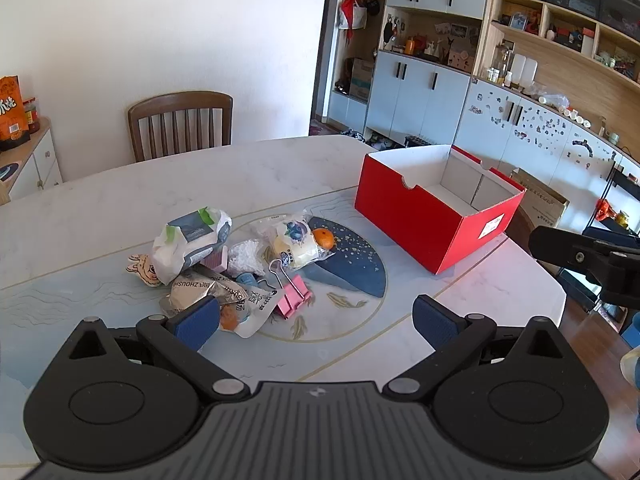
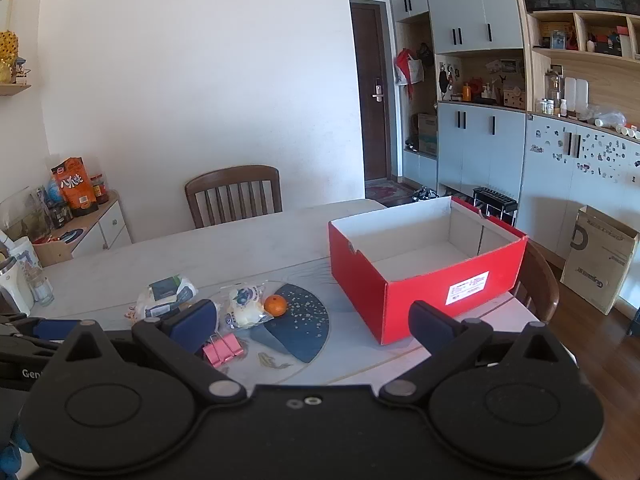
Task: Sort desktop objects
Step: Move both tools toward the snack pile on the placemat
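Observation:
A pile of small items lies on the marble table (image 1: 120,200): a white wipes pack (image 1: 192,238), a bagged bun (image 1: 292,244), an orange (image 1: 323,238), a pink binder clip (image 1: 294,294), silver snack packets (image 1: 208,290) and a small cartoon charm (image 1: 144,270). An open, empty red box (image 1: 436,216) stands to the right. My left gripper (image 1: 316,320) is open and empty, just in front of the pile. My right gripper (image 2: 312,320) is open and empty, held above the table before the box (image 2: 424,276), the orange (image 2: 275,305) and the clip (image 2: 223,349).
A wooden chair (image 1: 182,124) stands at the table's far side, another (image 2: 538,280) behind the box. A side cabinet with snack bags (image 2: 74,192) is at the left. Wall cupboards (image 2: 480,152) and a cardboard box (image 2: 600,260) are at the right.

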Tool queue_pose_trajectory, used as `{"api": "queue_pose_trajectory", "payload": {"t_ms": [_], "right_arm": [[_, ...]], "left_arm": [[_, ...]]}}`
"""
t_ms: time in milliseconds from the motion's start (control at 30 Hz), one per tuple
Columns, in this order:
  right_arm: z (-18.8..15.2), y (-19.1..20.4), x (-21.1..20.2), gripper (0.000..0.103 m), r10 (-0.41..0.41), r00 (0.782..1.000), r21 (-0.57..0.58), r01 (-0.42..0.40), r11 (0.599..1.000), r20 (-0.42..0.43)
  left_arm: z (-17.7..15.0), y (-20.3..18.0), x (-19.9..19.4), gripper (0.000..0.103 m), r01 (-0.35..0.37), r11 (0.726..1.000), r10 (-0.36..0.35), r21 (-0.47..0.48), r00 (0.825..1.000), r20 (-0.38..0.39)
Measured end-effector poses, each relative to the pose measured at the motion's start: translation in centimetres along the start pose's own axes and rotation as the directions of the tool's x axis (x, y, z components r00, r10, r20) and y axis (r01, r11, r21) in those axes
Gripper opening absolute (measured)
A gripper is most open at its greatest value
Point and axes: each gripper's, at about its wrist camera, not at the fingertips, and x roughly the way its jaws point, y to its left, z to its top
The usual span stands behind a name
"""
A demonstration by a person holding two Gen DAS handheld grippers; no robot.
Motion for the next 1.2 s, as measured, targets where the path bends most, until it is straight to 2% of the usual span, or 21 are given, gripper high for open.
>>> {"api": "queue_pose_trajectory", "payload": {"t_ms": [233, 333, 600, 900, 1200], "right_arm": [[0.1, 0.3, 0.2, 0.102, 0.007, 1.000, -0.004, -0.007, 1.000, 0.000], [0.2, 0.4, 0.3, 0.102, 0.012, 1.000, -0.007, -0.012, 1.000, -0.002], [0.3, 1.0, 0.6, 0.102, 0.053, 0.999, -0.018, -0.053, 0.998, -0.005], [0.5, 1.9, 2.4, 0.102, 0.100, 0.994, -0.057, -0.103, 0.993, -0.042], [0.8, 2.3, 6.3, 0.102, 0.127, 0.988, -0.081, -0.133, 0.988, -0.083]], "left_arm": [[0.1, -0.3, 0.0, 0.103, -0.002, 1.000, 0.002, -0.011, 1.000, -0.007], [0.0, 0.0, 0.2, 0.103, 0.018, 0.999, -0.018, -0.027, 1.000, -0.012], [0.2, 1.2, -0.3, 0.103, -0.001, 0.997, 0.002, -0.077, 1.000, 0.023], [0.5, 2.1, 0.8, 0.103, -0.055, 0.993, 0.056, -0.103, 0.998, 0.003], [1.2, 3.9, 3.5, 0.103, -0.119, 0.984, 0.117, -0.136, 0.993, -0.023]]}}
